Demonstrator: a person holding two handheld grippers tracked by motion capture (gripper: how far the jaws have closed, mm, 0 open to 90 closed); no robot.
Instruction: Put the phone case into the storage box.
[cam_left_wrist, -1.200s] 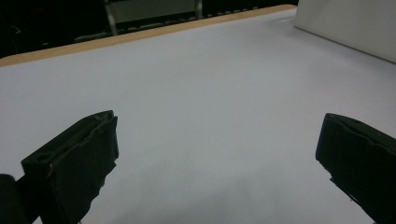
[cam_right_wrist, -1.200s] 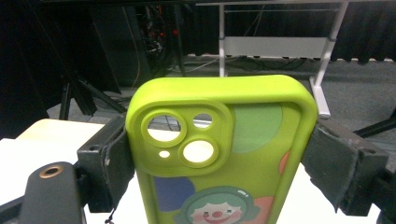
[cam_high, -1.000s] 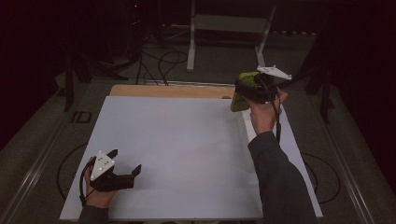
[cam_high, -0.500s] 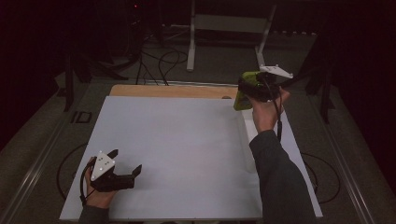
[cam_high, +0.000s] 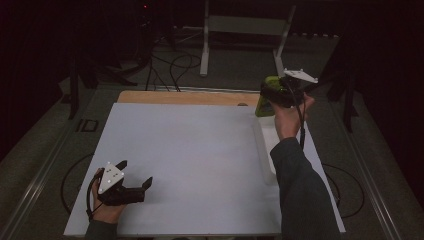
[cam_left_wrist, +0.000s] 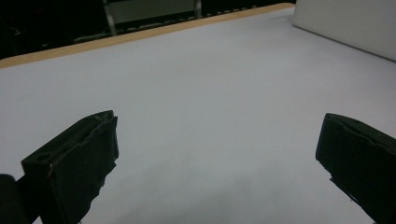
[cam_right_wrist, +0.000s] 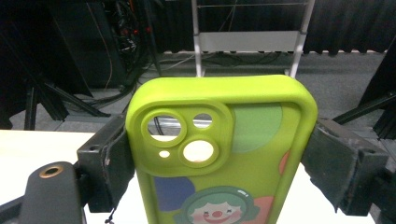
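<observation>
My right gripper (cam_right_wrist: 219, 161) is shut on a lime-green phone case (cam_right_wrist: 224, 140), one jaw on each long side. The case has camera cut-outs and a clown face printed on its back. In the high view this gripper (cam_high: 274, 95) holds the phone case (cam_high: 263, 103) in the air above the table's far right corner. My left gripper (cam_high: 136, 173) rests low over the white sheet (cam_high: 190, 145) at the near left. Its jaws stand wide apart, and in the left gripper view the left gripper (cam_left_wrist: 215, 154) has nothing between them.
A wooden table edge (cam_high: 185, 97) runs along the far side of the sheet. A raised white slab (cam_high: 266, 150) lies on the right part of the table, also seen as the slab (cam_left_wrist: 345, 23) in the left gripper view. Stands and cables occupy the dark floor beyond.
The right hand has drifted slightly to the right with the phone case still held. The left hand has stayed put.
</observation>
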